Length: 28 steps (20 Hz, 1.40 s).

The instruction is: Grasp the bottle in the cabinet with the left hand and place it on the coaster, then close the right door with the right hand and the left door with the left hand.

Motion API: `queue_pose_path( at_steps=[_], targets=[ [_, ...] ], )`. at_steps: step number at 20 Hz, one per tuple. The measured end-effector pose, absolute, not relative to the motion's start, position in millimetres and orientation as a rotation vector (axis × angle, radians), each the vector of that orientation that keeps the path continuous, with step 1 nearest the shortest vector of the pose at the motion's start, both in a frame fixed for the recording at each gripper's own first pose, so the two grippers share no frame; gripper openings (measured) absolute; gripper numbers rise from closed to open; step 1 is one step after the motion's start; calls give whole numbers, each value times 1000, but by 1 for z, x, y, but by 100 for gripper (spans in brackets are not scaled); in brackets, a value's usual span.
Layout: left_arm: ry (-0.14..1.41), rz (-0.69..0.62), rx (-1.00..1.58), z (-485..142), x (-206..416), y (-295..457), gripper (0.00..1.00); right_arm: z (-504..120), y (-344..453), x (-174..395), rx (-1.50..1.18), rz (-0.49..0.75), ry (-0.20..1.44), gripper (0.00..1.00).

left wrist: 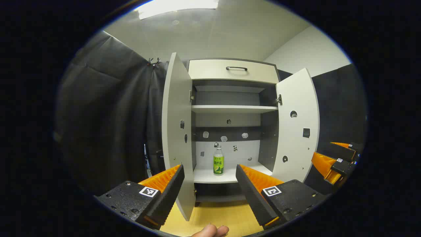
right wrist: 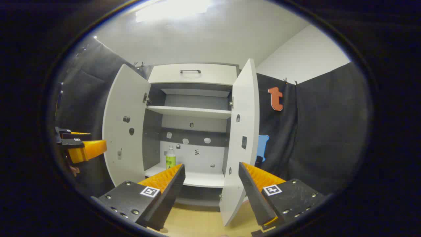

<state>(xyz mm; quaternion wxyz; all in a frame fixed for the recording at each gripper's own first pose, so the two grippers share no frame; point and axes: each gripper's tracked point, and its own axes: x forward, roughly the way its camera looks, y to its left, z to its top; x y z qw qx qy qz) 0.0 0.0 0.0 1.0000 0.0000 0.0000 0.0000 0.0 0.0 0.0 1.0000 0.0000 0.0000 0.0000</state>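
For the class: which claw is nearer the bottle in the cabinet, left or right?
Left, judging by the views. The left claw is open and faces the bottle head-on between its fingers. The right claw, also open, stands off to the side, aimed nearer the right door.

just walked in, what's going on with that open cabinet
A person holds a two-finger gripper in each hand, facing a cabinet with both doors swung open. A bottle stands upright on the bottom shelf, untouched. The left gripper is open and lined up with it, some way off. The right gripper is open too, near the right door.
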Motion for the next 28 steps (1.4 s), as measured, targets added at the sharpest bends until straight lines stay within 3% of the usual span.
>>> queue_pose_path(
  at_steps=[18, 28],
  targets=[
    [22, -5, -22, -27, 101, 21, 99, -5, 61, 76, 69, 85, -35, 98],
    [1, -13, -2, -39, 204, 0, 99, 3, 51, 104, 96, 101, -66, 98]
  ],
)
